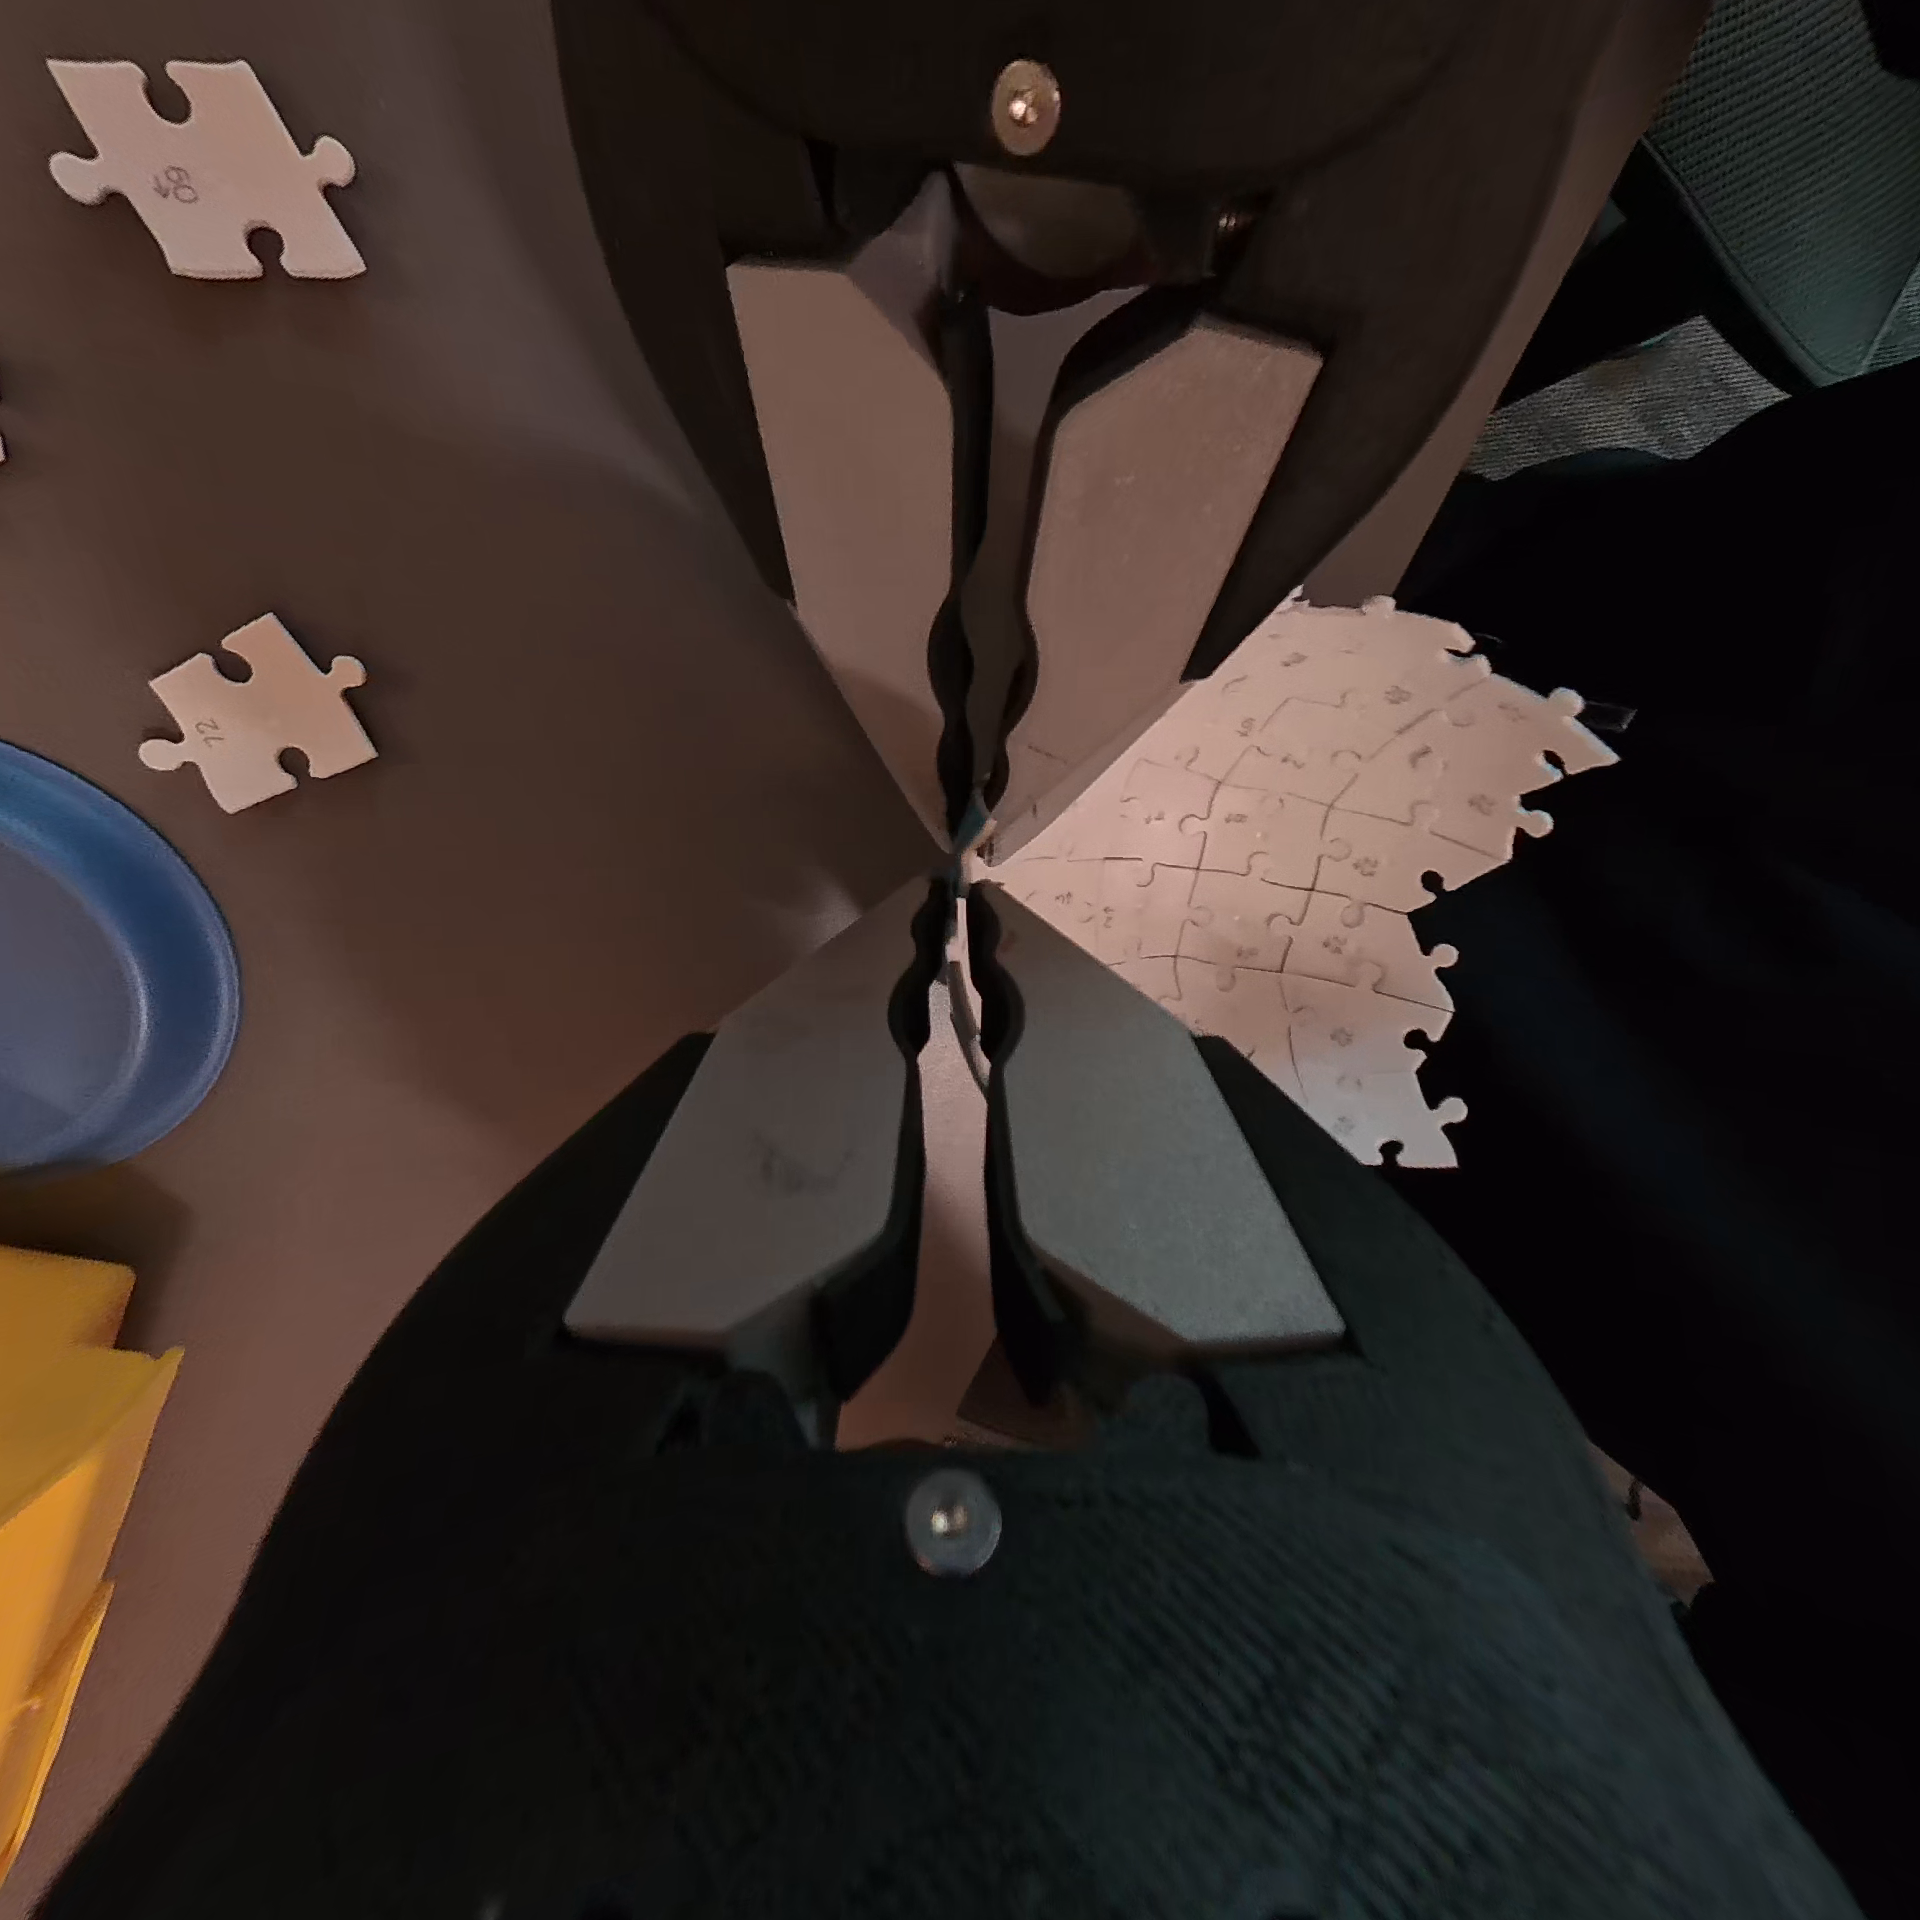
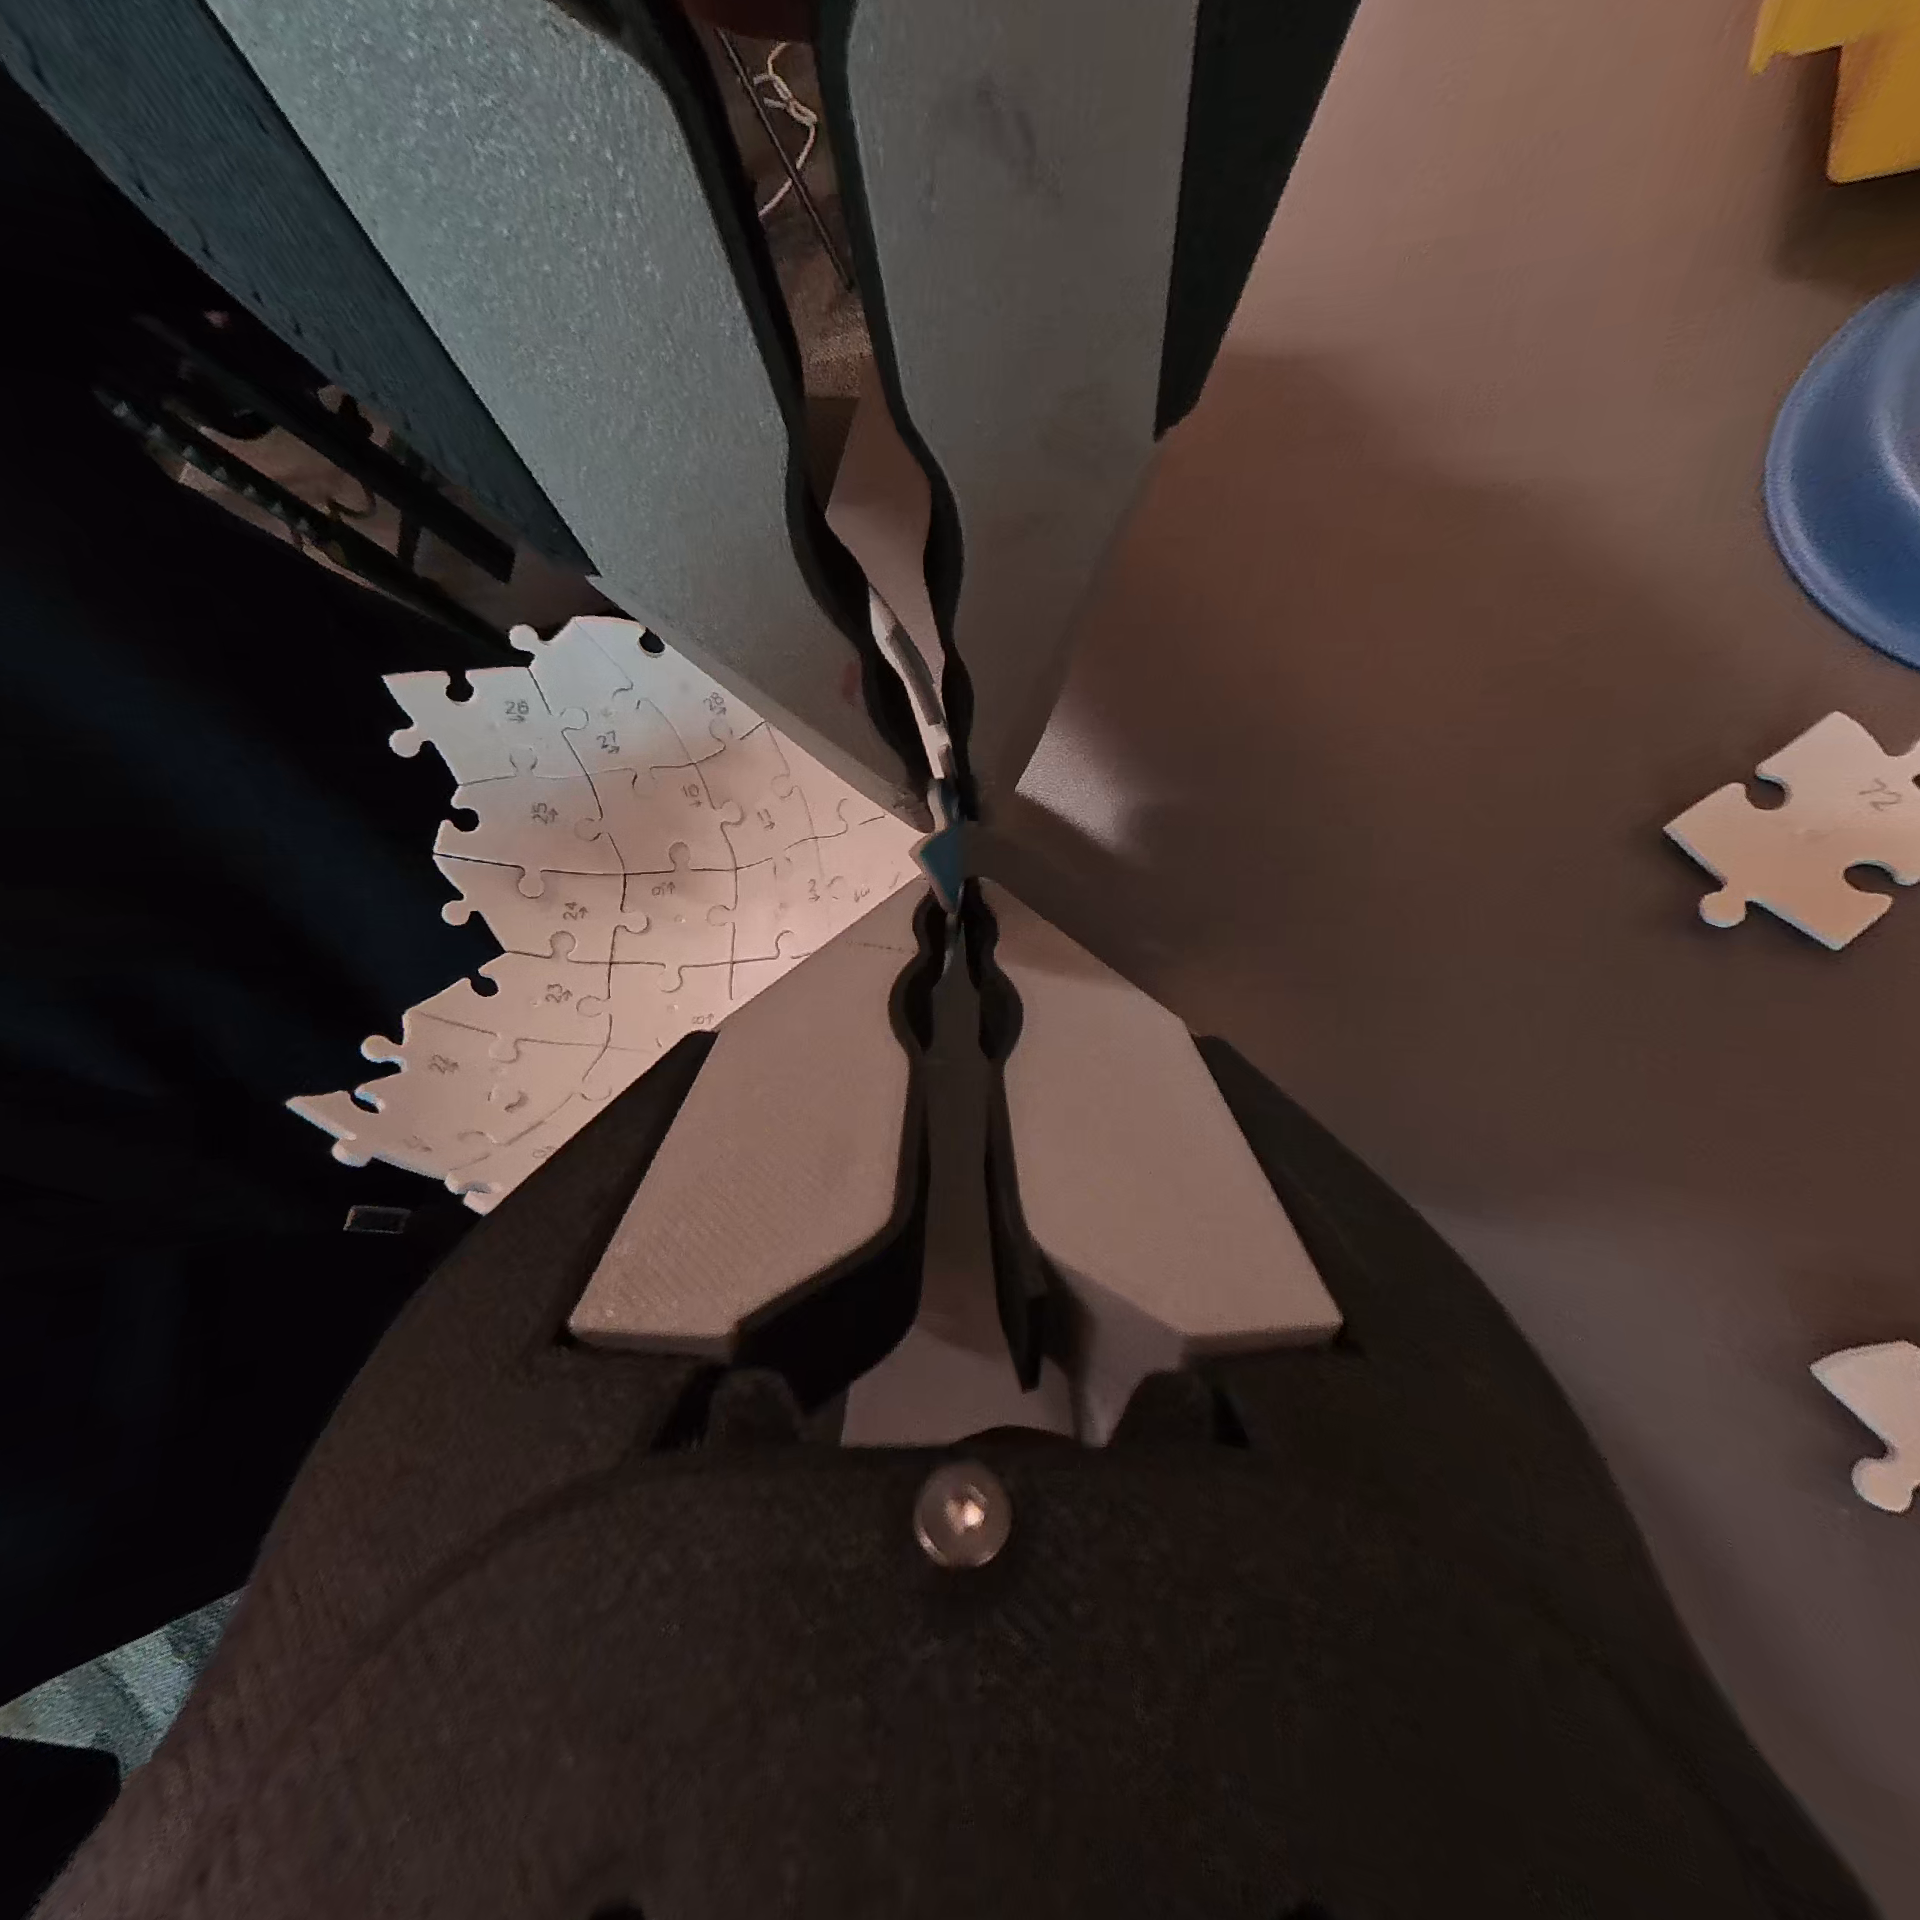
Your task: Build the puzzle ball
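The part-built puzzle ball is a curved white shell (image 1: 1278,862) of joined numbered pieces, seen from its inner side. It also shows in the right wrist view (image 2: 644,862). My left gripper (image 1: 961,904) and right gripper (image 1: 977,821) meet tip to tip at the shell's rim. The left gripper (image 2: 951,790) is shut on the white rim of the shell. The right gripper (image 2: 961,904) is shut on a thin puzzle piece (image 2: 949,854), seen edge-on with a blue face, right at that rim. How piece and shell join is hidden by the fingers.
Two loose white pieces (image 1: 208,171) (image 1: 260,712) lie on the brown table (image 1: 520,520); two also show in the right wrist view (image 2: 1808,831) (image 2: 1881,1423). There is a blue bowl (image 1: 104,966) (image 2: 1849,499) and a yellow box (image 1: 62,1455) (image 2: 1860,83). Dark clothing (image 1: 1714,1143) lies beyond the table edge. My two grippers' fingertips are within a few centimetres of each other. The blue bowl (image 2: 1849,499) is about equally far from each gripper, around 15 cm. Look for it in the left wrist view (image 1: 183,983) too.
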A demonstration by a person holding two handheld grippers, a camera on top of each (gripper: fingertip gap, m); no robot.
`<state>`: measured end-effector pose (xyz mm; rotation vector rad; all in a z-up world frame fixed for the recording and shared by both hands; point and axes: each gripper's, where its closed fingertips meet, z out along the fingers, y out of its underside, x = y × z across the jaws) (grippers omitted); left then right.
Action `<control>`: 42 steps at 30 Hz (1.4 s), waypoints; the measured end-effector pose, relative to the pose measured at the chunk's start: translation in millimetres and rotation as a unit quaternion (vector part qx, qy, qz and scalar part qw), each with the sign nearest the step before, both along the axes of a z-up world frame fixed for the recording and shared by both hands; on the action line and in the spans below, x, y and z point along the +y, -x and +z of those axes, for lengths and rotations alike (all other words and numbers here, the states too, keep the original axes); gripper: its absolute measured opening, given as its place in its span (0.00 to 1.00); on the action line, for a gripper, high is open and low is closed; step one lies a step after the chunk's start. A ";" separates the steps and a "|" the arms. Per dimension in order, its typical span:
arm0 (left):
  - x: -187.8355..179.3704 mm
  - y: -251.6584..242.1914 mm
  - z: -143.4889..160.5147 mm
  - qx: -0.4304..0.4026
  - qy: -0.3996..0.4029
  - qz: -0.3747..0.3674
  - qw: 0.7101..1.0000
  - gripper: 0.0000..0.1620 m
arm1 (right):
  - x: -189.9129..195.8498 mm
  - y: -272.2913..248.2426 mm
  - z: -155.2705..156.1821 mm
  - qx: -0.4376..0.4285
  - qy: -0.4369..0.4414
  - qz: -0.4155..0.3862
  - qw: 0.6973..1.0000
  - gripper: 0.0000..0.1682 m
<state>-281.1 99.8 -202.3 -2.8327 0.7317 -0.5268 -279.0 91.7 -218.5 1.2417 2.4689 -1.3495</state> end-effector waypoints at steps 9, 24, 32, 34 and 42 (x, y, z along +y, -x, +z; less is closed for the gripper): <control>-4.3 2.5 -3.5 0.001 0.021 0.012 1.000 0.05 | -1.6 1.4 1.2 0.009 0.004 -0.003 1.000 0.00; -0.6 5.0 -6.5 0.004 0.019 0.012 1.000 0.00 | 39.3 3.3 39.5 0.051 0.048 -0.075 0.995 0.11; 11.4 18.6 -7.8 0.015 0.014 0.026 0.999 0.00 | 63.1 6.3 34.2 0.052 0.029 -0.114 0.992 0.12; 13.6 18.6 -8.1 0.012 0.016 0.024 1.000 0.00 | 67.8 6.9 37.2 0.055 0.036 -0.123 0.990 0.12; 14.0 13.5 -9.0 -0.005 0.018 0.016 1.000 0.02 | 82.7 6.4 45.7 0.068 0.046 -0.146 0.986 0.13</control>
